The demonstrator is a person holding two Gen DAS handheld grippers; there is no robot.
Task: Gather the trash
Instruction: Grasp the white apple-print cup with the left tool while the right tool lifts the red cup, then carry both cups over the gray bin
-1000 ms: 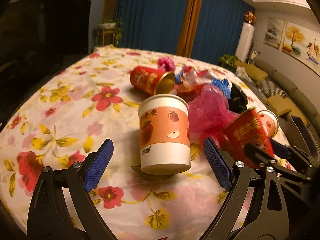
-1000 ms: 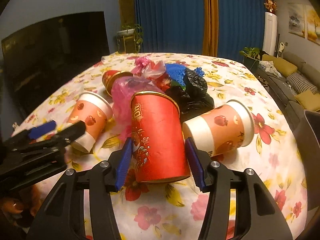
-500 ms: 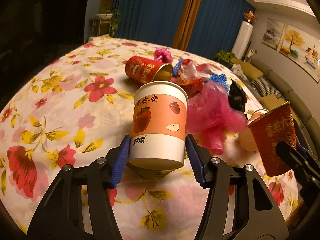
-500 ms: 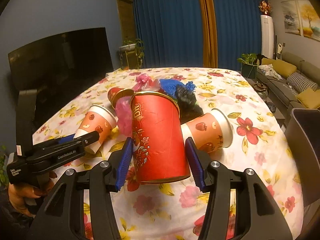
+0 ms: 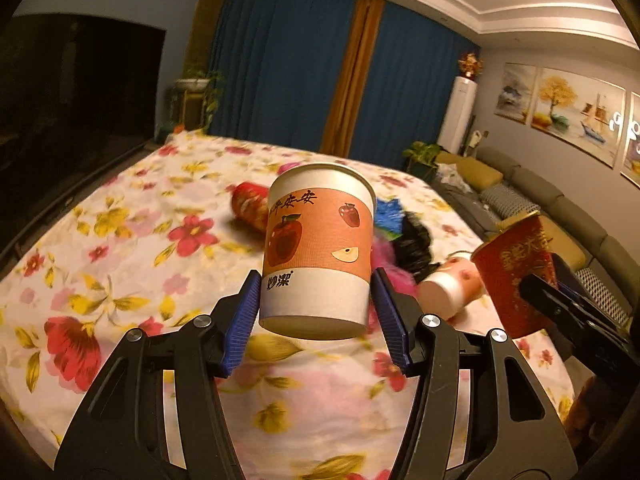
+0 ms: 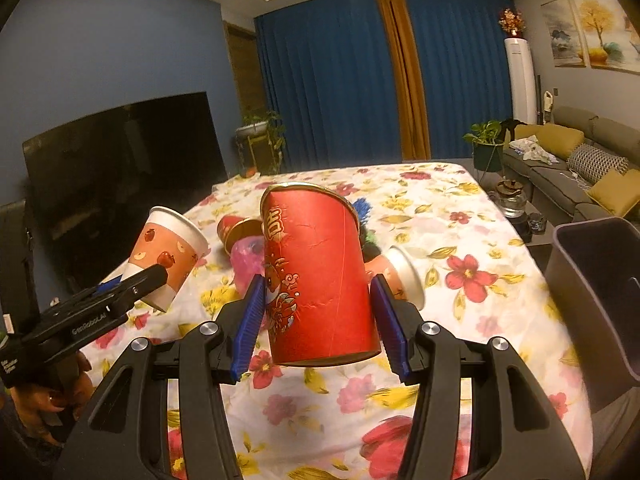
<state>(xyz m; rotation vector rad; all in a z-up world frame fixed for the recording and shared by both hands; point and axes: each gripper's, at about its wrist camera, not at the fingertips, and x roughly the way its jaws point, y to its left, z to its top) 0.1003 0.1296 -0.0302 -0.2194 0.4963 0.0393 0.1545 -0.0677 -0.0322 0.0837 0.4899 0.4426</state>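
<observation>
My left gripper [image 5: 316,316] is shut on an orange-and-white paper cup [image 5: 318,248] with apple prints and holds it upright above the floral tablecloth [image 5: 120,280]. My right gripper [image 6: 318,320] is shut on a red paper cup [image 6: 316,276] with a gold rim, lifted off the table. Each held cup also shows in the other view: the red cup [image 5: 516,276] at the right, the orange cup [image 6: 168,252] at the left. A second orange cup [image 5: 450,286] and a second red cup [image 5: 250,206] lie on their sides on the table.
Pink [image 6: 248,256], blue [image 5: 386,214] and black [image 5: 414,246] plastic bags lie heaped mid-table. A dark grey bin [image 6: 596,300] stands off the table's right edge. A sofa [image 6: 584,148] is at the right, a television [image 6: 120,168] at the left.
My left gripper closed on the orange cup and lifted it off the table. My right gripper raised the red cup higher. Both views now look further above the tabletop.
</observation>
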